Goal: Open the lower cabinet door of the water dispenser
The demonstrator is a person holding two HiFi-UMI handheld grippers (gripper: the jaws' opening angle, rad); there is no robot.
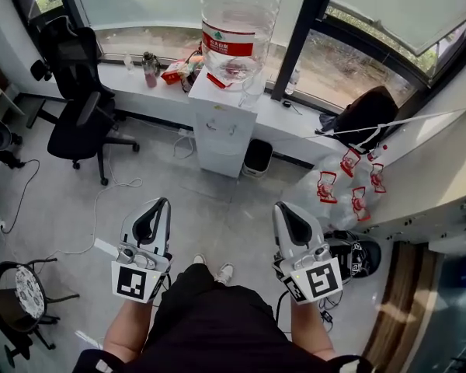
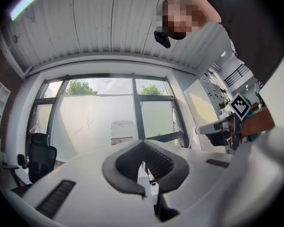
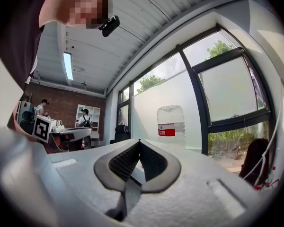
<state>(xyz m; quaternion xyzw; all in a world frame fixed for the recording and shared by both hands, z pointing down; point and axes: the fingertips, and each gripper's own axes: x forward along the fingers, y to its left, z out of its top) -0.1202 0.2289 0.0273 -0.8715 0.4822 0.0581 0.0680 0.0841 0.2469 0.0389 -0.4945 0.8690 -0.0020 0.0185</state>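
Note:
The white water dispenser (image 1: 221,127) stands against the window ledge with a big clear bottle (image 1: 239,22) on top. Its lower cabinet door (image 1: 217,152) is closed. Both grippers hang over the floor well short of it, on either side of the person's legs. My left gripper (image 1: 160,205) is shut and holds nothing; its jaw tips meet in the left gripper view, where my left gripper (image 2: 143,143) points at the bottle (image 2: 122,131). My right gripper (image 1: 282,208) is also shut and holds nothing, and in the right gripper view my right gripper (image 3: 139,141) aims just left of the bottle (image 3: 171,126).
A black office chair (image 1: 81,92) stands at the left and a small black bin (image 1: 257,156) right of the dispenser. A clear bag of empty bottles (image 1: 346,185) lies at the right. A stool (image 1: 19,290) sits at the near left, and cables run across the floor.

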